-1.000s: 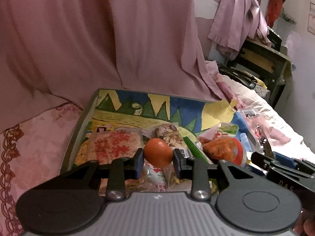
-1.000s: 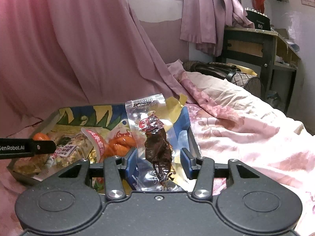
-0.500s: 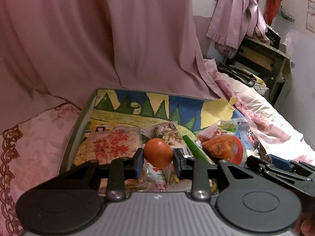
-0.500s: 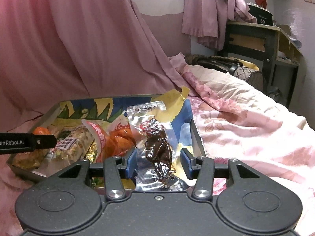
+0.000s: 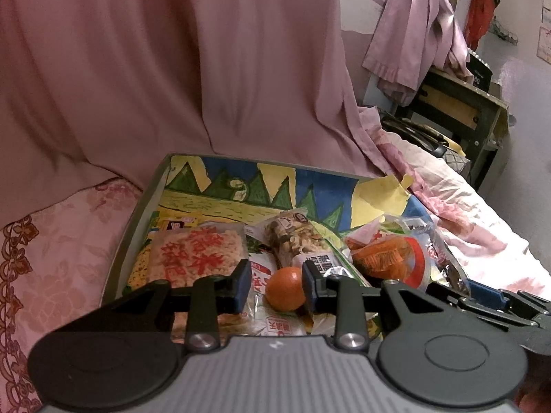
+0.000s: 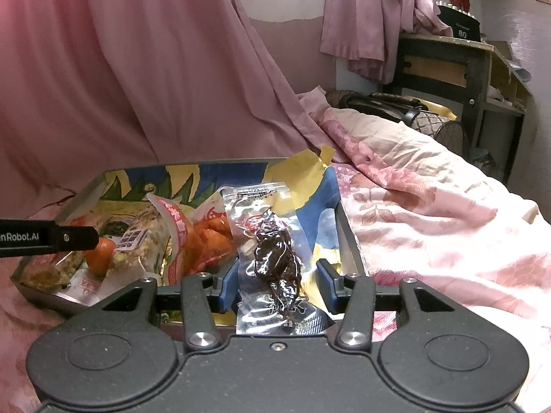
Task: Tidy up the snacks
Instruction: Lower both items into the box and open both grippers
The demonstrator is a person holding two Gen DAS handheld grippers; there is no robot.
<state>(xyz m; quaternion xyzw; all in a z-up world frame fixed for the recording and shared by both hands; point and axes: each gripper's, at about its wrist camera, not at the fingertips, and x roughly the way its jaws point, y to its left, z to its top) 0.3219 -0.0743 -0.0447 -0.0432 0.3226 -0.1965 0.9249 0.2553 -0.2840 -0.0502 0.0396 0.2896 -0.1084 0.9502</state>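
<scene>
Right wrist view: your right claw point(image 6: 278, 284) grips the dried-meat packet point(image 6: 275, 254); lower it flat into the tray point(image 6: 347, 237) beside the orange bag point(image 6: 210, 237) before releasing. Your left claw point(image 5: 275, 280) stands narrow, holding nothing.

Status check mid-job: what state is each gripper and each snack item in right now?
left gripper: jaws apart, not clamping.
orange: loose, low between those jaws, inside the tray.
right gripper: shut on the dark snack packet.
dark snack packet: sealed, held upright.
nut packet: lying flat in the tray.
tray: partly filled.
</scene>
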